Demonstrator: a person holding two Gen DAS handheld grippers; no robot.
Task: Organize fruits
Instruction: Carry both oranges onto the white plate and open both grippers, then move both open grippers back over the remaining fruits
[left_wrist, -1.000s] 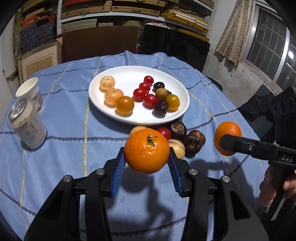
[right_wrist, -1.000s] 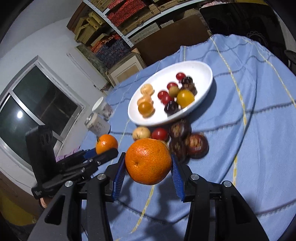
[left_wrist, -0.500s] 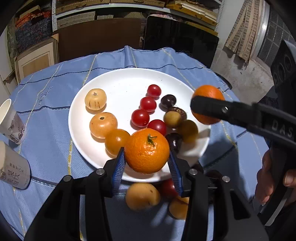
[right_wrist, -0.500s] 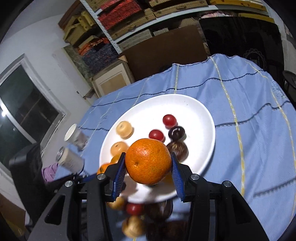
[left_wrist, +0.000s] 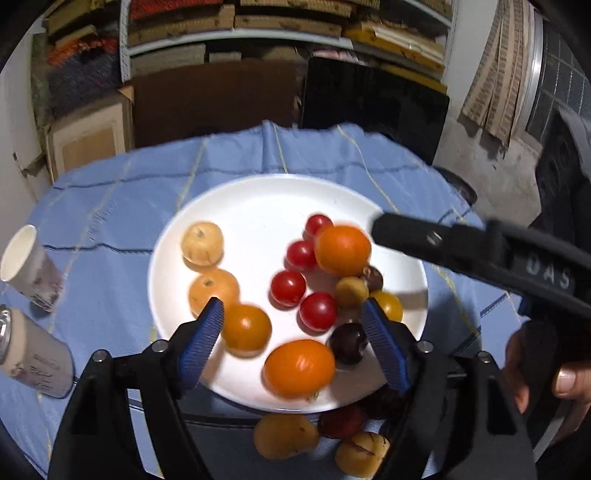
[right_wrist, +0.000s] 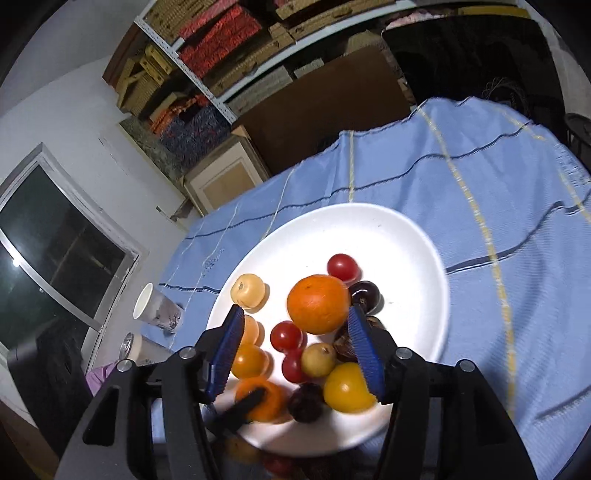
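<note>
A white plate (left_wrist: 258, 206) on the blue cloth holds red cherry tomatoes (left_wrist: 288, 288), yellow and dark fruits, and two oranges. My left gripper (left_wrist: 293, 310) hangs over the plate's near side, its jaws opening. One blurred orange (left_wrist: 299, 365) lies on the plate below them, clear of both pads. My right gripper (right_wrist: 295, 312) is also opening over the plate. The second orange (right_wrist: 319, 302) rests just past its blue pads (right_wrist: 225, 354), untouched. One right-gripper finger (left_wrist: 406, 232) reaches in beside that orange (left_wrist: 341, 251).
Several loose fruits (left_wrist: 286, 435) lie on the cloth at the plate's near rim. A paper cup (left_wrist: 29, 266) and a can (left_wrist: 33, 354) stand at the left. A person's hand (left_wrist: 554, 376) grips the right tool. Shelves and cardboard boxes stand behind the table.
Both grippers moved forward from the loose fruits to over the plate. Both jaws have spread, and the two oranges they held now lie on the plate.
</note>
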